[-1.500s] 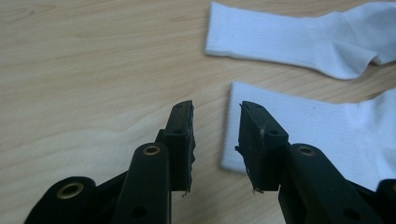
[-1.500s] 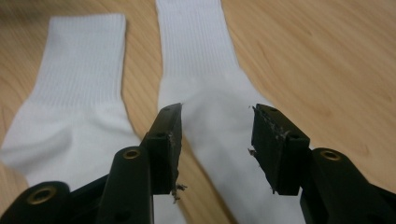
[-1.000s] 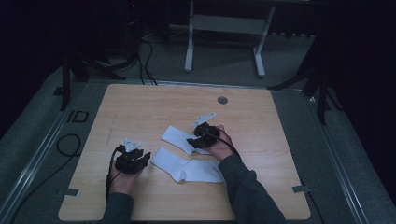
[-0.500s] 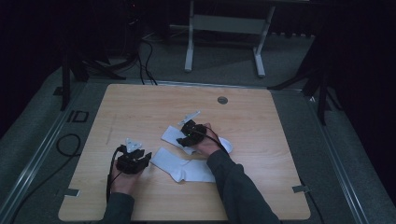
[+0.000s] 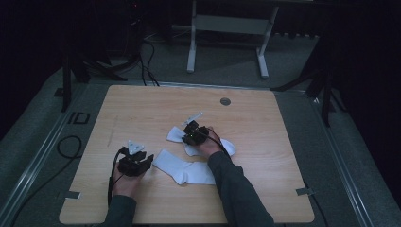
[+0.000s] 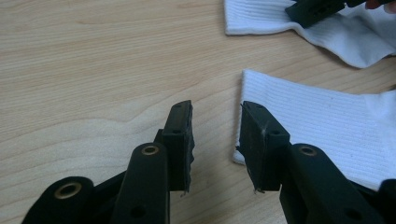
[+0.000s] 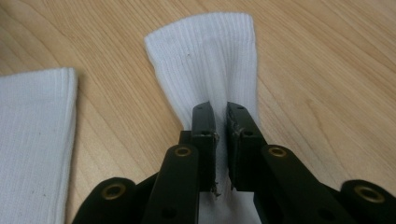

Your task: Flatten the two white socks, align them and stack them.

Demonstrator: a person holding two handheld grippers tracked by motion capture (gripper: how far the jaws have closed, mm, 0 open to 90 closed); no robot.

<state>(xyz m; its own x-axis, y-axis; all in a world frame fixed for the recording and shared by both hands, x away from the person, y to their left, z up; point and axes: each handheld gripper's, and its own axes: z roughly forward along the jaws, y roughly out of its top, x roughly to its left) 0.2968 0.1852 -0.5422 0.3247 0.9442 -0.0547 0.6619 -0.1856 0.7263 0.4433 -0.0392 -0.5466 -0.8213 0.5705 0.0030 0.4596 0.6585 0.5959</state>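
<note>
Two white ribbed cotton socks are lying on the light wooden table (image 5: 142, 109), both nearer the person than the small round metal grommet (image 5: 225, 101) set into the tabletop. The farther sock (image 5: 176, 135) is lying with its long axis running from its ribbed cuff, on the left of the grommet and toward the person, across to its toe end on the right in the high view. The right gripper (image 7: 219, 128) is pinching a fold of this sock's leg between its black jaws; the jaws have just been closing, and the fabric is bunching up between them, with the cuff pointing away from the gripper. The nearer sock (image 5: 184, 170) is lying still closer to the person, its long axis also running left to right, its cuff edge facing the left gripper (image 6: 215, 135). That gripper is resting just beside this cuff with its jaws parted, grasping nothing; one jaw is lying over the cuff's corner.
</note>
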